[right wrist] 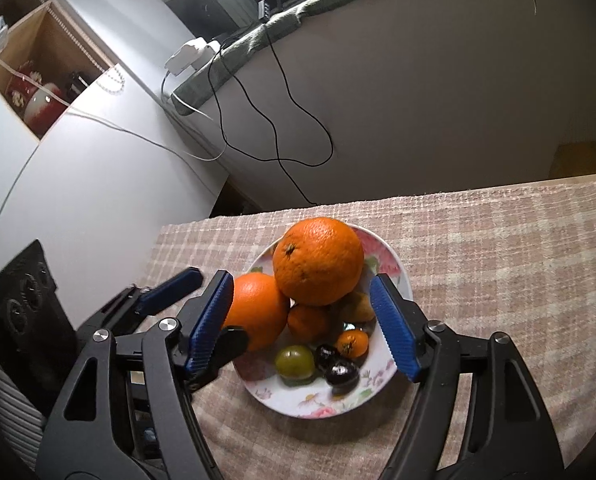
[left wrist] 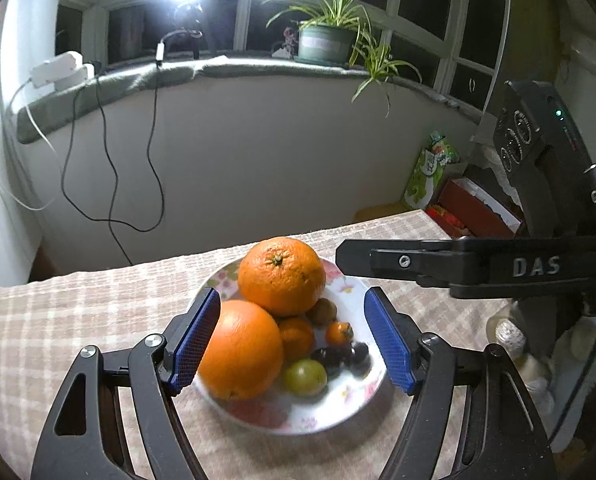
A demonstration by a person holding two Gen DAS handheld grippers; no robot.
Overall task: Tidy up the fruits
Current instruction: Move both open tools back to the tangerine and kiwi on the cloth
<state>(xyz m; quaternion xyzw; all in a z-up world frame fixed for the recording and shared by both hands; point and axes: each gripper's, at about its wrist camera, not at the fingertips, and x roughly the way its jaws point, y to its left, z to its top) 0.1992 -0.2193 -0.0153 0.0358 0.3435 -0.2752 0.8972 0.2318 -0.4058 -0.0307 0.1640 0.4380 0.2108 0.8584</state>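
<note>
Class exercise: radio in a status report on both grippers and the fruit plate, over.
Left gripper open, right gripper open, both empty above plate. Fruit piled: top orange on lower orange, small fruits beside. Left gripper crowds right's approach.

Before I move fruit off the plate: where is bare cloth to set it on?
Free: tablecloth right of the plate, out to the table's edge, and a strip in front. Crowded: the plate itself, oranges stacked; its left side, where the left tongs sit.
</note>
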